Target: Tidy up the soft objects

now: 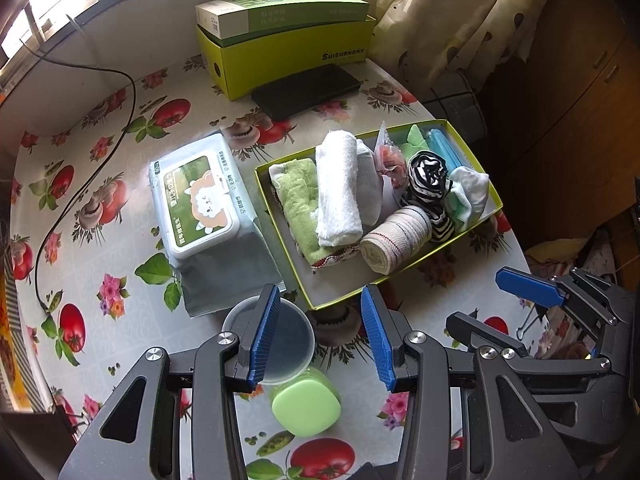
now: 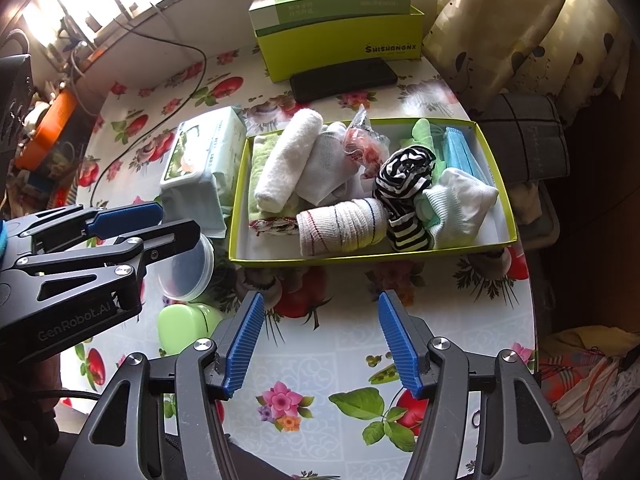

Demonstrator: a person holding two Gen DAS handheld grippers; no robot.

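On the floral table [image 2: 320, 360] | lime tray [image 2: 496, 178] long axis left-right, rolled bandage [image 2: 344, 226] lying likewise | left gripper [image 1: 320, 336], right gripper [image 2: 322, 342] both parted, empty.

Both views sit just behind a pair of blue-padded fingers and look steeply down and forward over a flower-printed table [image 1: 120, 216] toward the window wall. The left wrist view hangs above the table's near edge, its left gripper [image 1: 320, 332] over a clear tub [image 1: 296, 340], with the shallow green tray [image 1: 280, 216] of rolled cloths slightly to the right ahead. The right wrist view stands further right, its right gripper [image 2: 320, 340] above bare tablecloth, facing the tray [image 2: 236, 216] almost squarely and near. Each catches the other gripper at its frame edge (the left one at left, the right one at right). Both share the tray, the wipes pack [image 1: 196, 200], the yellow-green box [image 1: 296, 56] and the curtain [image 1: 460, 20].
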